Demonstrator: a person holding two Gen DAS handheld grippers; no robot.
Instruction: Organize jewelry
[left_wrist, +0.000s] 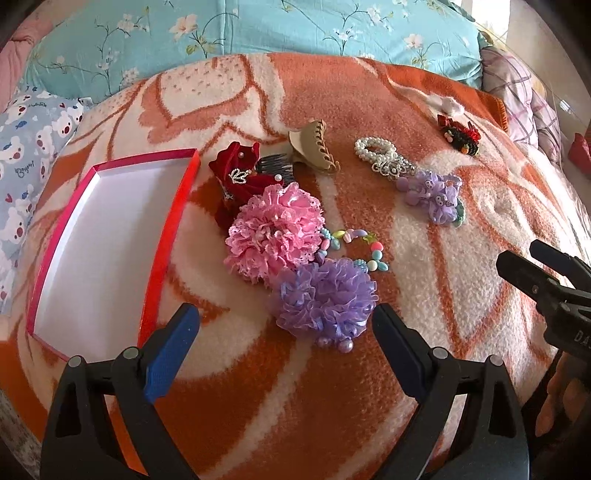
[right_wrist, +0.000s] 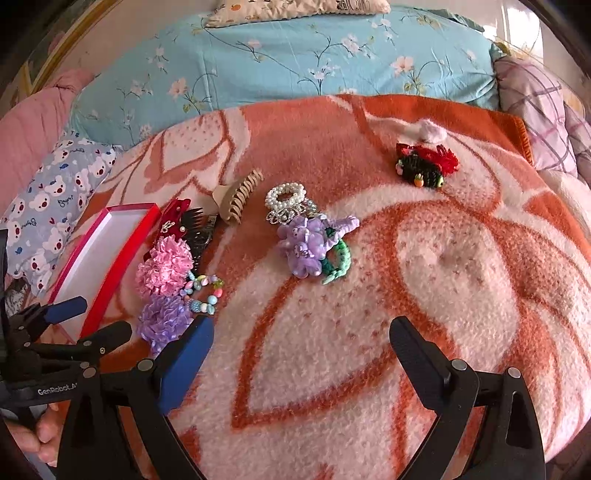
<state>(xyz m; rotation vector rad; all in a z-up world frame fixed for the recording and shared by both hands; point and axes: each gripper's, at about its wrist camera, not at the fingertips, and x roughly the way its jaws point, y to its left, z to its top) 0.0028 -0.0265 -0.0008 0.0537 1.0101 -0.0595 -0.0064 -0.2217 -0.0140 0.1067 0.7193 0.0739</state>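
Note:
An empty red box (left_wrist: 110, 236) with a white inside lies at the left on the orange blanket (left_wrist: 332, 387); it also shows in the right wrist view (right_wrist: 110, 251). Hair pieces lie scattered: a purple ruffle flower (left_wrist: 327, 297), a pink ruffle flower (left_wrist: 275, 230), a bead bracelet (left_wrist: 354, 247), a red velvet bow (left_wrist: 236, 170), a beige claw clip (left_wrist: 314, 146), a pearl bracelet (left_wrist: 375, 147), a small purple flower (left_wrist: 434, 194) and a red-black clip (left_wrist: 460, 134). My left gripper (left_wrist: 286, 332) is open, just before the purple ruffle flower. My right gripper (right_wrist: 301, 343) is open and empty over bare blanket.
A blue floral pillow (left_wrist: 258, 29) lies behind the blanket. A bear-print pillow (left_wrist: 26, 155) sits at the left and a plaid cloth (left_wrist: 517, 85) at the right. The right gripper's fingers show at the right edge of the left wrist view (left_wrist: 532, 273).

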